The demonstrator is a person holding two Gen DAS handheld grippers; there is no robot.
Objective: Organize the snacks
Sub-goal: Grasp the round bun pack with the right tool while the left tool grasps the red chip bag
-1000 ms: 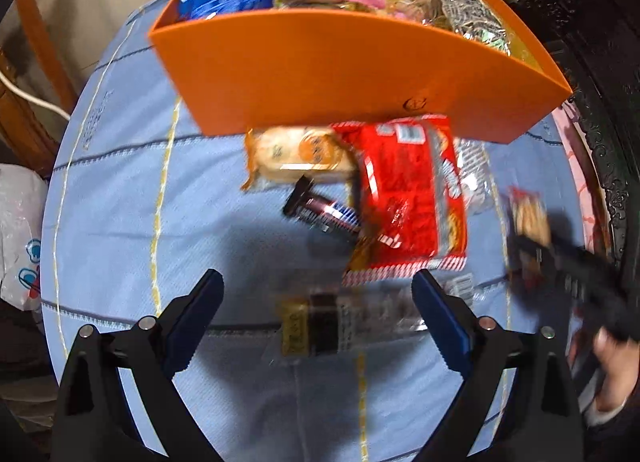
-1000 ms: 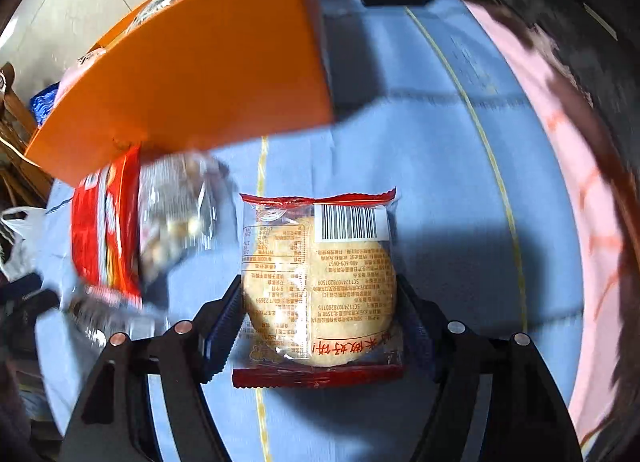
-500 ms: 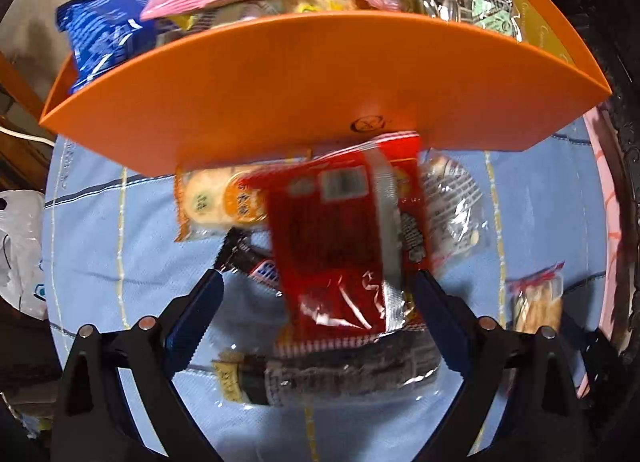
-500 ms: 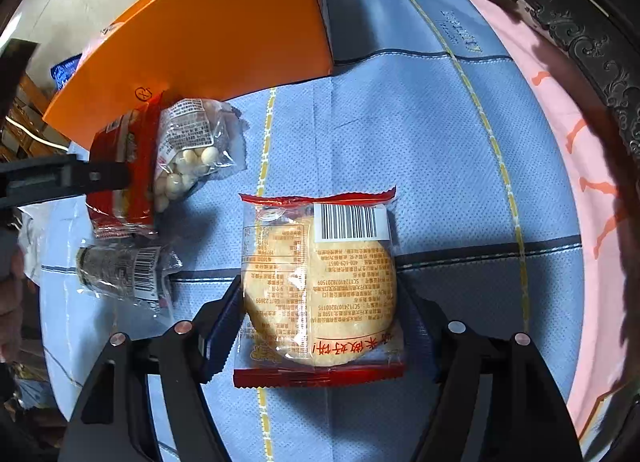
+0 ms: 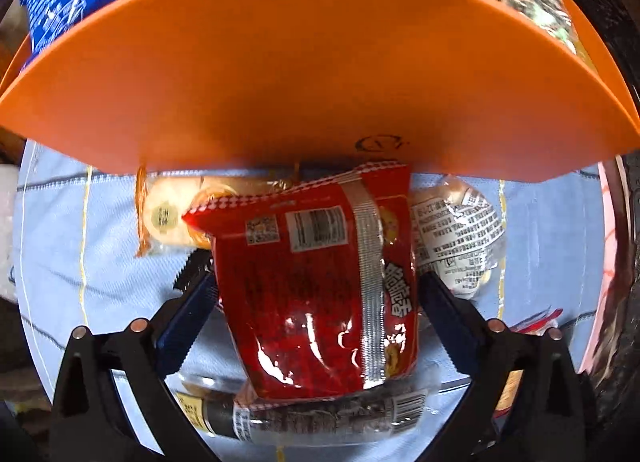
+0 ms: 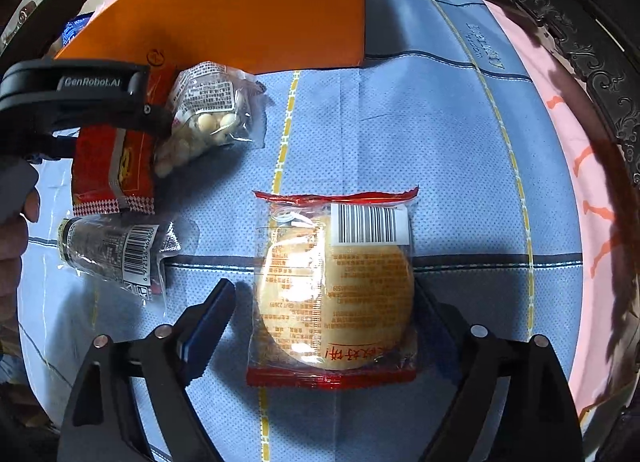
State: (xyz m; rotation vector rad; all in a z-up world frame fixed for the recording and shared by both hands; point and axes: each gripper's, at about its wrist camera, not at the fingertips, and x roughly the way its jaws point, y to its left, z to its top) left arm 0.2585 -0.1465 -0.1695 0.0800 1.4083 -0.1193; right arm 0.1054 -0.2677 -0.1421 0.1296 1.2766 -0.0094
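Observation:
My left gripper (image 5: pixel 316 286) straddles a red snack packet (image 5: pixel 316 282), its fingers at both sides of it; I cannot tell whether they grip it. It sits just in front of the orange box (image 5: pixel 312 62), which holds several snacks. In the right wrist view the left gripper (image 6: pixel 80 102) lies over the red packet (image 6: pixel 116 174). My right gripper (image 6: pixel 324 302) is open around a round rice cracker in a clear, red-edged wrapper (image 6: pixel 334 286) lying on the blue cloth (image 6: pixel 400 122); there is a gap at its left finger (image 6: pixel 208 318).
On the cloth lie a clear bag of white nuts (image 6: pixel 208 118), a dark packet with a barcode (image 6: pixel 116 254) and an orange cracker packet (image 5: pixel 172 214). A dark carved table rim (image 6: pixel 600 74) runs along the right.
My left gripper moved forward, close to the orange box, and its fingers now flank the red packet. My right gripper opened; the cracker packet now lies between its fingers.

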